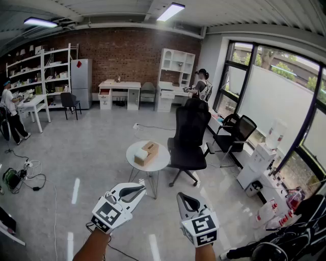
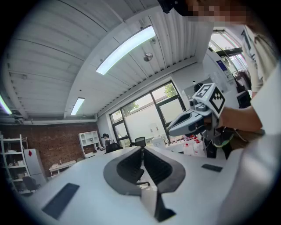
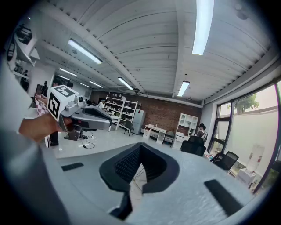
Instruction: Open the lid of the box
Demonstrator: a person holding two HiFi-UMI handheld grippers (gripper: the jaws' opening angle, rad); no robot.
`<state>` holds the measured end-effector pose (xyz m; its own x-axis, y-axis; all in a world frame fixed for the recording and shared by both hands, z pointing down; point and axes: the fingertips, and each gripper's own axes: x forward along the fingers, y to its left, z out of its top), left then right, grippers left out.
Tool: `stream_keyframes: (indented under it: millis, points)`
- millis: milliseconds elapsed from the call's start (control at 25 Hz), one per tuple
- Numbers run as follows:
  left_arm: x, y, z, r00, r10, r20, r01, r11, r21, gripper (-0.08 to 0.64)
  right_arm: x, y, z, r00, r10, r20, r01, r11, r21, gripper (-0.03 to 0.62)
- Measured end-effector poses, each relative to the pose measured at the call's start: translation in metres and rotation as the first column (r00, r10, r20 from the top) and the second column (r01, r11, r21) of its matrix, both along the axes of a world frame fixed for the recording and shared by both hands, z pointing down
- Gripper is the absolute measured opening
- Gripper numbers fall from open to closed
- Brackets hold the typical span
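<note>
White left gripper (image 1: 143, 187), right gripper (image 1: 180, 195): closed, seemingly empty.

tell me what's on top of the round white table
A cardboard box sits on the round table. Its lid looks shut, so whatever is inside is hidden.

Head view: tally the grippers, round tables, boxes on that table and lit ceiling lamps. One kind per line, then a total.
grippers: 2 (left gripper, right gripper)
round table: 1
box: 1
lit ceiling lamps: 2
Total: 6
</note>
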<state>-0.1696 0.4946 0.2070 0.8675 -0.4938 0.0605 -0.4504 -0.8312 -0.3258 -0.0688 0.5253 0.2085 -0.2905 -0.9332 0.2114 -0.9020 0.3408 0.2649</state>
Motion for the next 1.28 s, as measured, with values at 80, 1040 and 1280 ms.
stream_keyframes:
  millis: [80, 1040, 1280]
  points:
    - [-0.005, -0.004, 0.001, 1.0, 0.001, 0.002, -0.001, 1.0, 0.0, 0.02, -0.004, -0.004, -0.003, 1.0, 0.009, -0.005, -0.009, 1.0, 0.005, -0.009]
    - [-0.037, -0.059, 0.023, 0.999, 0.033, -0.007, -0.033, 0.999, -0.038, 0.02, -0.042, -0.059, 0.019, 1.0, 0.027, -0.013, -0.027, 1.0, -0.007, -0.006]
    - [-0.042, -0.077, 0.027, 0.999, 0.039, -0.018, -0.04, 0.998, -0.046, 0.02, -0.046, -0.077, 0.023, 0.999, 0.032, -0.01, -0.033, 0.999, -0.018, -0.008]
